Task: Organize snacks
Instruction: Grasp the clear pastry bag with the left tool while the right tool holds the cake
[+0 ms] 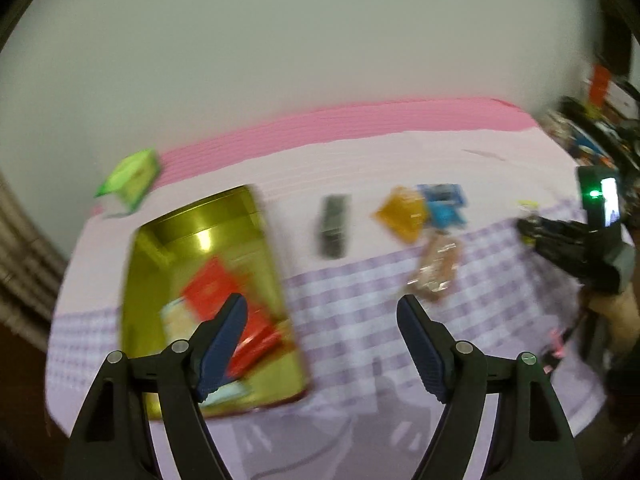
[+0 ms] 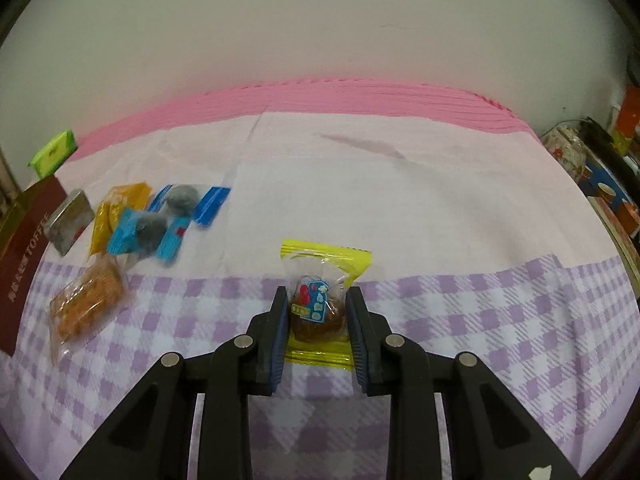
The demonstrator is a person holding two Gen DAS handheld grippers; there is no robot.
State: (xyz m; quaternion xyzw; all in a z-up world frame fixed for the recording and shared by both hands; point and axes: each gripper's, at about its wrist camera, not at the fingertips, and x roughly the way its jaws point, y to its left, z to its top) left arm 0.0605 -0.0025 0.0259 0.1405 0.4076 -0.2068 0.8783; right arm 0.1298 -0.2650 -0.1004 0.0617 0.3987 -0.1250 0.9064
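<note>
My right gripper [image 2: 316,296] is shut on a yellow-edged clear packet [image 2: 324,258] with a brown round snack inside, held just over the purple-check cloth. To its left lie loose snacks: blue packets [image 2: 172,220], an orange-yellow packet [image 2: 116,208], a silver packet [image 2: 70,220] and a clear-wrapped brown snack [image 2: 86,304]. My left gripper [image 1: 320,300] is open with nothing between its fingers, beside an open gold tin [image 1: 192,240] that holds red packets [image 1: 210,288]. The left wrist view is blurred. It shows the right gripper [image 1: 528,226] at the far right.
A pink and purple-check cloth [image 2: 440,200] covers the table, which runs up to a pale wall. A green box [image 2: 54,152] stands at the back left, and the tin's brown side [image 2: 24,272] shows at the left edge. Cluttered shelves [image 2: 608,192] stand past the right end.
</note>
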